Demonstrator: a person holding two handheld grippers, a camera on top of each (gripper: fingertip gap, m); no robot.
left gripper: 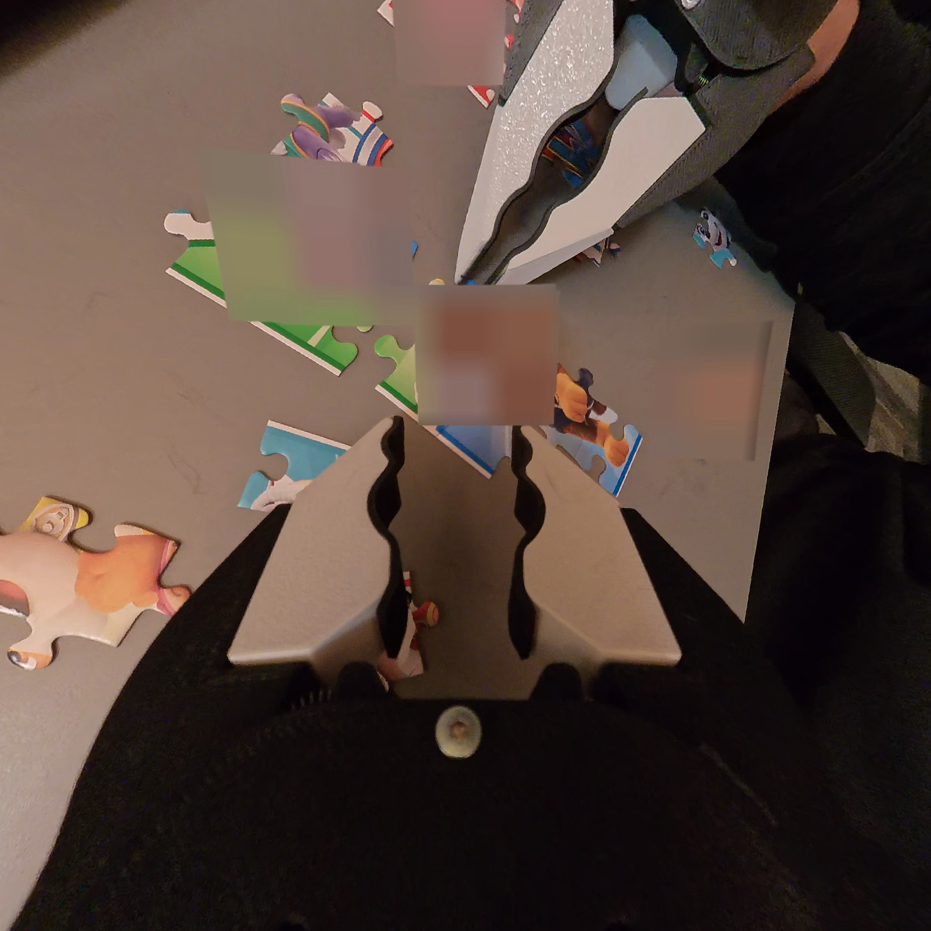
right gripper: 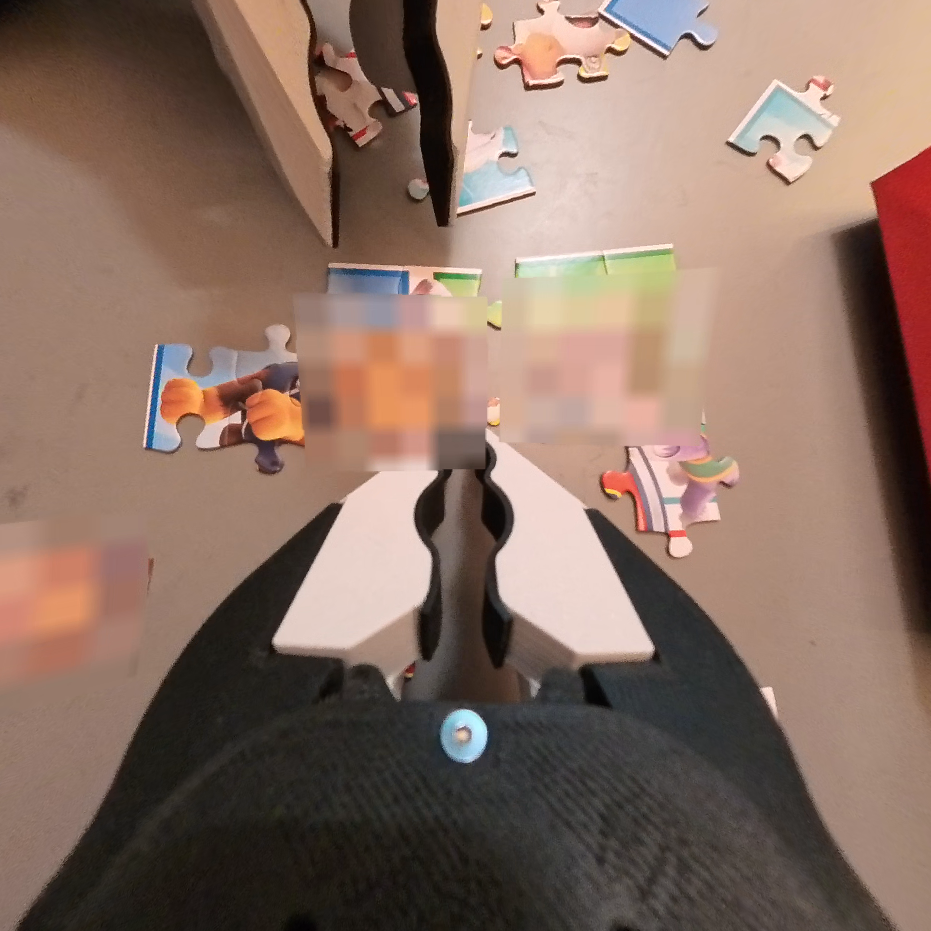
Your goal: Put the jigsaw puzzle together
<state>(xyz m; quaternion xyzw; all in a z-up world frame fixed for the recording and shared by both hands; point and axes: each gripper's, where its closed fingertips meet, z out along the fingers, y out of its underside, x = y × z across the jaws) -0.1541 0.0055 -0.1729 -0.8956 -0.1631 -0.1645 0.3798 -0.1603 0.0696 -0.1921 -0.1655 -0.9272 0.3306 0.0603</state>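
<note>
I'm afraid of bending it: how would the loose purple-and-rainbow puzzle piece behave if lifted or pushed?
The purple-and-rainbow puzzle piece lies flat, so it probably slides when pushed across the grey table. It looks like thin card: likely light, fairly stiff, its small tabs possibly bendable.

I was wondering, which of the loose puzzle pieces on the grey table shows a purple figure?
The loose piece with the purple figure, lying right of the right gripper. Its curved red, white and blue stripes set it apart from the sky-blue, green-bordered and orange-pawed pieces.

Puzzle pieces [left gripper: 322,132] scattered on table [left gripper: 101,352]; joined pieces [right gripper: 221,398] between grippers.
</note>
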